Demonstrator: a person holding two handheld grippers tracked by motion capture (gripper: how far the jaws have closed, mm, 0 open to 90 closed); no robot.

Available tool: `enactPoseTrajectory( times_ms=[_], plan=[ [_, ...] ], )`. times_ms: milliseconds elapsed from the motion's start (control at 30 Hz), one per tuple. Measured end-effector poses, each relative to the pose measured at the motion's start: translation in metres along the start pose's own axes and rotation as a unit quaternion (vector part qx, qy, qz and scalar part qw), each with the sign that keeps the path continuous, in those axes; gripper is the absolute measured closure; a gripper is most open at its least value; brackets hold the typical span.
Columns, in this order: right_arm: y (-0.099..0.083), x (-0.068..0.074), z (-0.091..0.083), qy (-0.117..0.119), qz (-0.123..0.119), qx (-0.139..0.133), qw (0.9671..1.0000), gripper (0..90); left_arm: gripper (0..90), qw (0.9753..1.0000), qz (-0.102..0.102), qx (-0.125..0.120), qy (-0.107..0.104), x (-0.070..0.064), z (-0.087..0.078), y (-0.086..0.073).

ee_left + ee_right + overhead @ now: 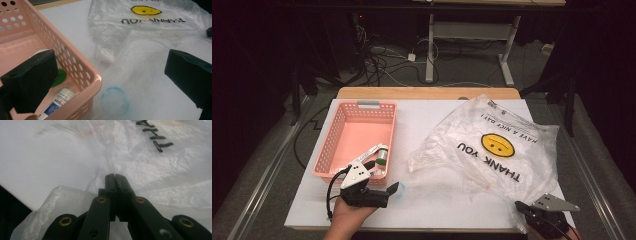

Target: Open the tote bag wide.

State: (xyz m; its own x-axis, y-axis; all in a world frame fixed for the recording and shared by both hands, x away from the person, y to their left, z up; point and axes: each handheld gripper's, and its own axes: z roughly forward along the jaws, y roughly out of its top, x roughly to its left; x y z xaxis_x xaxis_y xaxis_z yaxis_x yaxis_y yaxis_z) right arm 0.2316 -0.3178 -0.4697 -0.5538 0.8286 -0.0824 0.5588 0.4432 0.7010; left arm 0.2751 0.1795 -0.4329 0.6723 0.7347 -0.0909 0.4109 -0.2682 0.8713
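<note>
High view: left tongs [393,188] released beside pink basket [343,131]; right tongs [519,206] clenched on plastic bag [492,145].

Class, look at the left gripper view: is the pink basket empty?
No, the pink basket holds a white tube and a green-capped item.

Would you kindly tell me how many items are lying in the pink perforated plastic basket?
2: a green-capped white bottle and a white tube, both in the basket's near right corner; others may be hidden.
</note>
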Motion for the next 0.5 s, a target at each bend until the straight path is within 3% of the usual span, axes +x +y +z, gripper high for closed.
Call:
enactPoseTrajectory(
  times_ms=[233, 300, 400, 500],
  plan=[
    [0.019, 0.032, 0.003, 0.046, -0.024, -0.03, 0.9982, 87.5, 0.0, 1.0, -0.004, 0.003, -0.001, 0.004, 0.001, 0.0],
    [0.023, 0.044, 0.007, 0.053, -0.041, -0.028, 0.9974, 87.1, 0.0, 1.0, -0.003, 0.002, -0.002, 0.005, 0.001, 0.001],
    [0.028, 0.056, 0.013, 0.072, -0.047, -0.029, 0.9959, 85.8, 0.0, 1.0, 0.001, -0.001, 0.003, 0.005, 0.001, 0.001],
    [0.031, 0.061, 0.013, 0.074, -0.053, -0.03, 0.9954, 73.0, 0.0, 0.9999, 0.008, -0.001, 0.013, 0.005, 0.0, 0.001]
  ],
)
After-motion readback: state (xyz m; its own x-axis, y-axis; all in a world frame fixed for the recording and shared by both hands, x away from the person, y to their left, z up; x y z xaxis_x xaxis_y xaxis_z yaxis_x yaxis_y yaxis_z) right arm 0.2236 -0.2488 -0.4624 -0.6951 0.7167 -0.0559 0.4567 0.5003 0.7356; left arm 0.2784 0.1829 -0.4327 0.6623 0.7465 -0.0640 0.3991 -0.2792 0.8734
